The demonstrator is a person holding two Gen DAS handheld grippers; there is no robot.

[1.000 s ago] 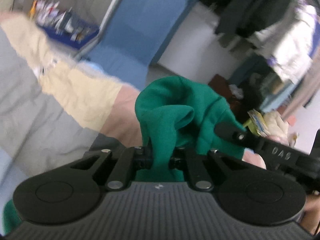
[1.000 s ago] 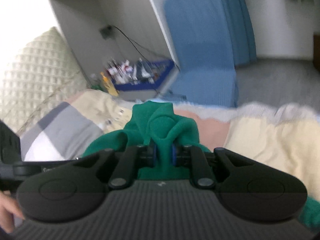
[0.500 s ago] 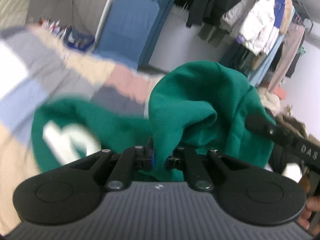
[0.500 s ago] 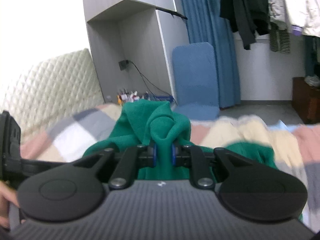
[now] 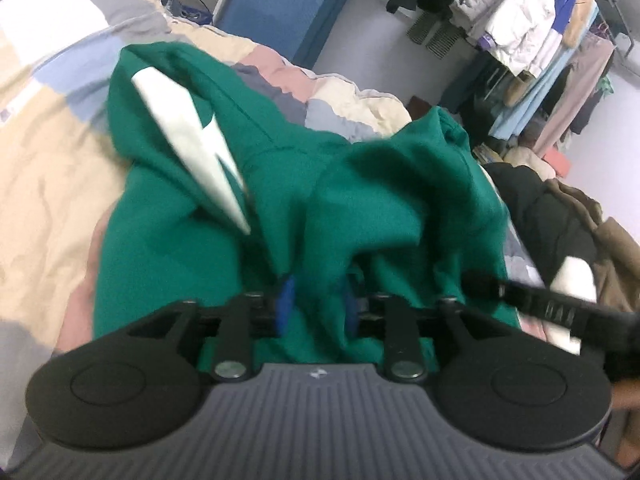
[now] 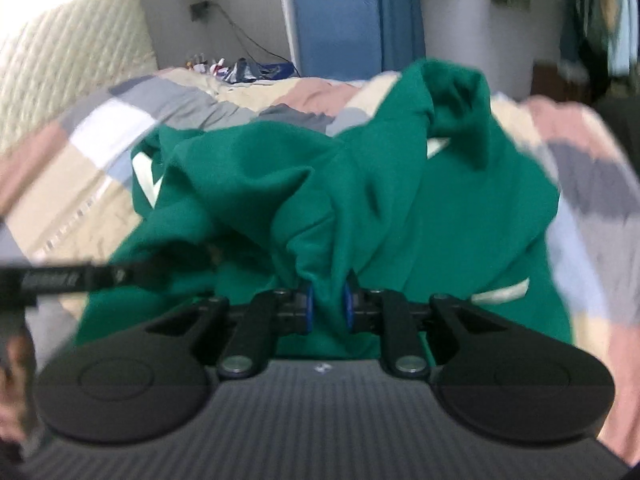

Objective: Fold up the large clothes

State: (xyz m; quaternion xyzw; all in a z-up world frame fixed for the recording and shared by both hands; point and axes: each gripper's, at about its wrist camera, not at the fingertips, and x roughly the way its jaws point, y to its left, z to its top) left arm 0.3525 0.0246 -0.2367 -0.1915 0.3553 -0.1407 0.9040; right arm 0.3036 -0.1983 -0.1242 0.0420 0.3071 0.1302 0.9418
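A green sweatshirt (image 5: pixel 200 240) with a white lightning mark (image 5: pixel 192 136) lies crumpled on the patchwork quilt (image 5: pixel 48 168). My left gripper (image 5: pixel 318 304) sits low over its near edge. Its jaws are opening and a fold of green cloth hangs loosely between the blue pads (image 5: pixel 286 300). My right gripper (image 6: pixel 327 304) is at the sweatshirt (image 6: pixel 420 208) too. Its jaws are opening as well, with a bunched fold still squeezed between the pads (image 6: pixel 307 304). The other gripper shows as a black bar at the edge of each view.
The quilt (image 6: pixel 120 136) covers a bed with a padded headboard (image 6: pixel 72 52). A dark jacket and a brown one (image 5: pixel 560 224) are piled at the bed's right side. Behind stand a blue chair (image 5: pixel 280 4) and a rack of hanging clothes (image 5: pixel 532 36).
Both grippers have swung down from mid-air to the bed, and the sweatshirt now lies spread on the quilt. The left jaws have parted widely; the right ones only slightly.
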